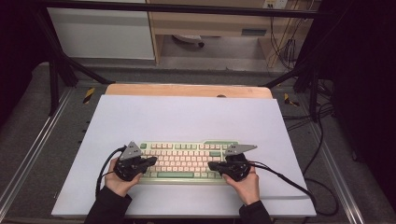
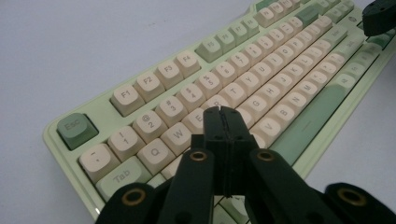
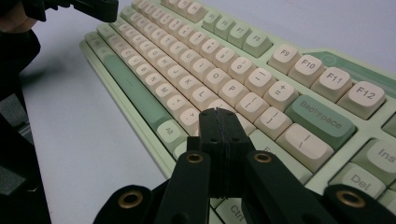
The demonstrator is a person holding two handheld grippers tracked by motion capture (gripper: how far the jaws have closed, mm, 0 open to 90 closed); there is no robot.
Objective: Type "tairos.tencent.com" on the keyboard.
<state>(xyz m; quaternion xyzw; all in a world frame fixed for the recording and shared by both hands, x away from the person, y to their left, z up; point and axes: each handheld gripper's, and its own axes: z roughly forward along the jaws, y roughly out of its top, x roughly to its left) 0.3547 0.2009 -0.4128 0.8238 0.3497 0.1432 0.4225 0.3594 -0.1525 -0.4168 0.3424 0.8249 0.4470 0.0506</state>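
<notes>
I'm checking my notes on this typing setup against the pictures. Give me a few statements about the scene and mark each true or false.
1. The keyboard lies on a white sheet. True.
2. The left gripper has its jaws wide open. False: they are shut together, nothing between them.
3. The right gripper hangs over the keyboard's end with the Backspace key. True.
4. The keyboard's frame is red. False: it is pale green with cream keys.
5. The Esc key is green. True.
</notes>
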